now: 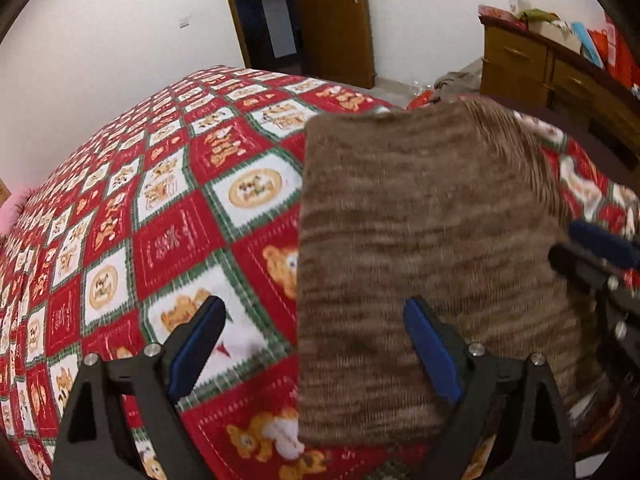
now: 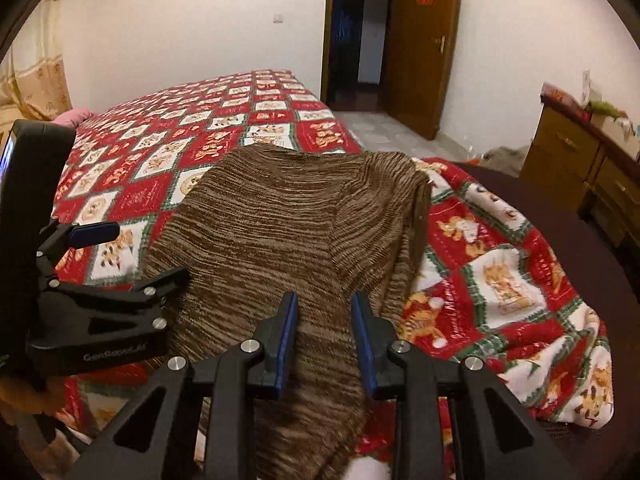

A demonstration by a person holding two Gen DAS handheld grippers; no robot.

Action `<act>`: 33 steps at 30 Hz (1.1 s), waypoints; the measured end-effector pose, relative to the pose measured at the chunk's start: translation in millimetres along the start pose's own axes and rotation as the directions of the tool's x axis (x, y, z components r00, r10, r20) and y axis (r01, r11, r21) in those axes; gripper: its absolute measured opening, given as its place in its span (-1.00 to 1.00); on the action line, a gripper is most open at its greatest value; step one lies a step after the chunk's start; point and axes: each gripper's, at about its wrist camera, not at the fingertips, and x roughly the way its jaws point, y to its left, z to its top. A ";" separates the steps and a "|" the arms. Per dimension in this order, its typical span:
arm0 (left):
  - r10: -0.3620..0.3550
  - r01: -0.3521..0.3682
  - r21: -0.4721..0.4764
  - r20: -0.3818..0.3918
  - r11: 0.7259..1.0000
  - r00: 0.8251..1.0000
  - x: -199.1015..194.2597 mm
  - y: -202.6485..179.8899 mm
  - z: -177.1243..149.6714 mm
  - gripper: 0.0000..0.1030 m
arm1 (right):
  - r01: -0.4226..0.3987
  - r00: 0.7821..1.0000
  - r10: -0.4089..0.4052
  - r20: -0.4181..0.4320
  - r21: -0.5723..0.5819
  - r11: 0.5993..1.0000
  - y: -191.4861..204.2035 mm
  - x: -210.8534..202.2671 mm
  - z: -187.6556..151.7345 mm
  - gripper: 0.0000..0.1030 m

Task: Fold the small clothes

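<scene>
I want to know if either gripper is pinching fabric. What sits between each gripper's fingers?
In the left wrist view, the open left gripper frames bedspread and the brown sweater's edge. In the right wrist view, sweater lies between the right gripper's fingers, unpinched.

A bed [image 2: 132, 148] – red patchwork quilt (teddy bears) – bears a brown knitted garment [image 2: 280, 216].

— What did my left gripper [image 1: 314, 344] look like?
— Black angular frames with triangular cut-outs, blue pads on the fingers [image 1: 198, 344], silver screw heads at the joints.
— And my right gripper [image 2: 325, 334]?
— The same build. From its camera, at nine o'clock, the left one's black body carried pale lettering, blurred, beside a dark panel.
</scene>
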 end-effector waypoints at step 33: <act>0.063 -0.082 0.048 0.312 0.995 0.948 -159.8 -16.3 -40.6 1.00 | 0.040 0.989 -0.048 0.139 0.060 0.997 -4.9 -146.9 -17.2 0.19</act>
